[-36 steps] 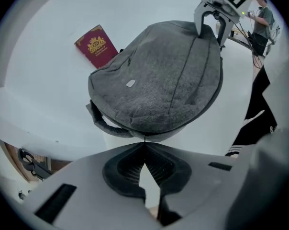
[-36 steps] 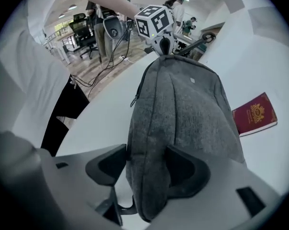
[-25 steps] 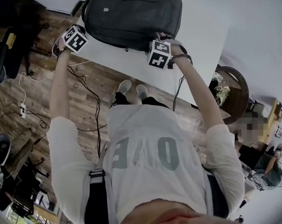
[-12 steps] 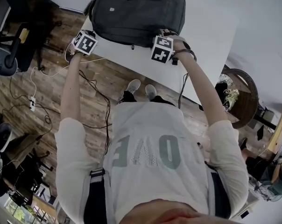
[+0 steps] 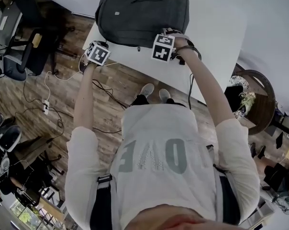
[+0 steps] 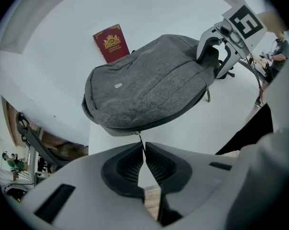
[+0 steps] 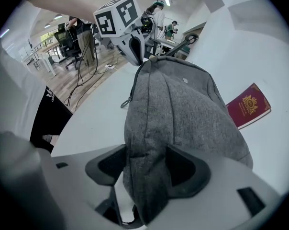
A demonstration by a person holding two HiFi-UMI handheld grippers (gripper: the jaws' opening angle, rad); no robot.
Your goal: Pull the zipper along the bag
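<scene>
Here, on the left, the wooden floor (image 5: 63, 104) runs beside the white desk (image 5: 221, 23). The left claw (image 6: 144, 152) sits at the desk's near edge, at the near left corner of the grey bag (image 6: 149, 85). Its jaws are pressed together on the thin metal zipper pull (image 6: 140, 139), which hangs from the slider on the bag's edge seam and runs down between the ribbed pads. The bag lies flat on the desk with its front panel up, its near side close to the desk's edge. A second pull (image 7: 125, 102) dangles from the same seam further right, touching nothing.

At the bag's near right corner the right claw (image 7: 147, 169) is clamped on the bag itself. Its jaws stand wide, and a thick fold of grey fabric fills the gap, pressed against both pads. On the bag's far side a red booklet (image 7: 248, 105) with a gold crest lies flat on the desk, one corner tucked just under the fabric.
</scene>
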